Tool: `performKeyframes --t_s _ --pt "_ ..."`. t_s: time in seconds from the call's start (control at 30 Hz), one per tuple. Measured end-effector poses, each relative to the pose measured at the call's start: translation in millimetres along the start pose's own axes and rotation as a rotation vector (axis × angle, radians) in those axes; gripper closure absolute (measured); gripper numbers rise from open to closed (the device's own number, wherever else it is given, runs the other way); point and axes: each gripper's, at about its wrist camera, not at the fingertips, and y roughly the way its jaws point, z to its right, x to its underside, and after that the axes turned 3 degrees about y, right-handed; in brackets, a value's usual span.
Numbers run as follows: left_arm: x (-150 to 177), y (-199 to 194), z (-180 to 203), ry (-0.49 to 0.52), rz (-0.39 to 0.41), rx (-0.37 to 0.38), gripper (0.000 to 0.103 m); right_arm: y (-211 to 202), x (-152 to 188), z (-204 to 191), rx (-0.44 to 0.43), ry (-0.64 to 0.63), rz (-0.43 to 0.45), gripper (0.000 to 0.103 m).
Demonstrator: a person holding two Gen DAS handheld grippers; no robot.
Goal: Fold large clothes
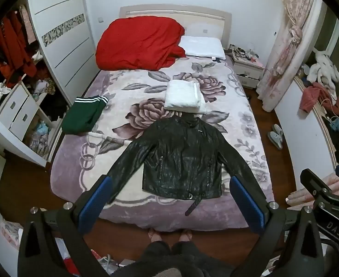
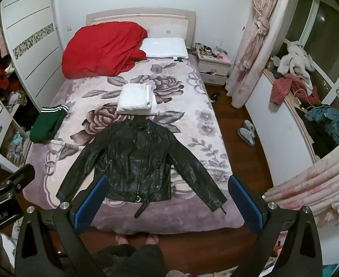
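Lying flat on bed (image 1: 128, 217): black leather jacket (image 1: 181, 159), sleeves spread

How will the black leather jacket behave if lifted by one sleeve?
The black leather jacket looks glossy and creased, so probably supple but heavier than cloth; the body would likely drag behind. The shiny surface may slip between pads. Its loose belt strap would probably dangle.
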Motion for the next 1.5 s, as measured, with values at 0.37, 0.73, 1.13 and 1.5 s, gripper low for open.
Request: performKeyframes --t_s 0.37,0.73,1.13,1.5 --pt "0.0 -0.5 0.4 0.009 0.011 -0.016 0.000 0.7 -2.8 2.8 -0.008 0.004 -0.004 0.000" --pt "0.5 -0.5 -0.1 0.014 0.016 -0.019 0.000 -1.7 -5.8 -3.0 -0.003 -0.001 0.003 0.000" --pt "-3.9 -1.1 -1.6 0.012 0.017 -0.025 0.000 -1.3 -12.8 -6.6 -0.008 -0.003 0.004 0.000" --pt "-7.5 -4.0 -3.9 0.016 0.024 -0.037 0.000 -0.1 -10.2 -7.6 -0.006 -0.002 0.005 0.000"
